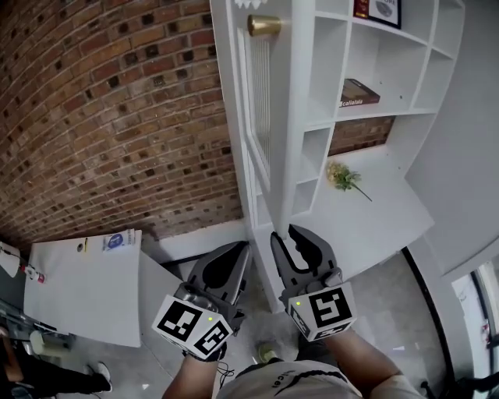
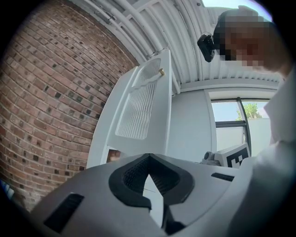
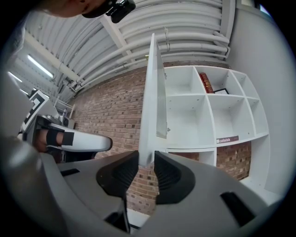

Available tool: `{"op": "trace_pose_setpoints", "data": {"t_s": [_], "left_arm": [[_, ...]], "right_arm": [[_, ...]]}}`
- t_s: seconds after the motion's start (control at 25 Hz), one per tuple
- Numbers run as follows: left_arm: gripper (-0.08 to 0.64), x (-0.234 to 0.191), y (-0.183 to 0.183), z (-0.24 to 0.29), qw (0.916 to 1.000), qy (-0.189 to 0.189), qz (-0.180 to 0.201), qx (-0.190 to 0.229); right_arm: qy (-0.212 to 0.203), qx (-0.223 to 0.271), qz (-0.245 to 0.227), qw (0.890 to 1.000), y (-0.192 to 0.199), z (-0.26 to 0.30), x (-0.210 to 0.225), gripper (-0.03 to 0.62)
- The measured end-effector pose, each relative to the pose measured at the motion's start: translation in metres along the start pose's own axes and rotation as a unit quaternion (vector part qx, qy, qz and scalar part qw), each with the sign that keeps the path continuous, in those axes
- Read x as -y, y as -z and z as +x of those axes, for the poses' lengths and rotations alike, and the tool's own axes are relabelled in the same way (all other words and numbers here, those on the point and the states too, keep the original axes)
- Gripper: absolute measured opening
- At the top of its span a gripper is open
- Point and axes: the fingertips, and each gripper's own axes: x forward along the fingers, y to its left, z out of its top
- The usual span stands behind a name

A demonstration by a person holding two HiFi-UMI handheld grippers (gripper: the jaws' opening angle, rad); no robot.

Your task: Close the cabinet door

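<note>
- Okay, the cabinet door (image 1: 261, 101) is wide open, swung right out from the white shelf unit (image 1: 331, 47) so I'm seeing it nearly edge-on in the head view
- Its louvred panel faces the brick wall (image 1: 117, 101), and the brass knob (image 1: 263, 25) sits up at the top of the frame
- The right gripper (image 1: 295, 234) is down at the door's bottom corner, and its own view shows that corner standing right between the jaws
- The right claw is clamped on the door there, a dark pad against each face of its free edge
- The left gripper (image 1: 238, 253) is just beside the right one, on the brick-wall side of the door
- In the left gripper view the fingertips meet at a point, so that claw is together with nothing in it
- From there the door's louvred face rises just ahead of the tips; I can't tell if they touch it
- Behind the door, the shelf compartments stand uncovered, with brick showing through the lower ones
- A book (image 1: 357, 92) lies flat in one compartment, close to its front edge
- A framed picture (image 1: 386, 9) stands in the compartment above it
- A small sprig of yellow flowers (image 1: 343, 177) lies on the unit's white ledge, towards its back edge
- A white table (image 1: 86, 288) stands against the brick wall, well apart from the door
</note>
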Motion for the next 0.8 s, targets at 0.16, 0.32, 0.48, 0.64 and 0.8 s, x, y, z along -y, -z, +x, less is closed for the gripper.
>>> {"op": "trace_pose_setpoints", "data": {"t_s": [0.16,0.32,0.48,0.64,0.8], "left_arm": [[0.011,-0.003,-0.002,0.009,1.0,0.0,0.005,0.001],[0.011,-0.003,-0.001,0.02,1.0,0.005,0.008,-0.003],[0.011,-0.004,0.0,0.033,0.9999,0.014,0.006,-0.006],[0.011,0.004,0.0,0.048,0.9996,0.025,0.007,-0.011],[0.011,0.014,0.003,0.066,0.9992,0.037,0.003,-0.016]], "right_arm": [[-0.003,0.016,-0.015,1.0,-0.005,0.002,-0.002,0.095],[-0.009,0.002,0.004,1.0,0.001,-0.002,0.009,0.091],[0.001,-0.001,0.006,1.0,0.003,-0.004,0.027,0.081],[0.018,-0.007,0.004,1.0,0.003,-0.01,0.049,0.074],[0.026,-0.012,0.012,1.0,0.004,-0.013,0.074,0.072]]}}
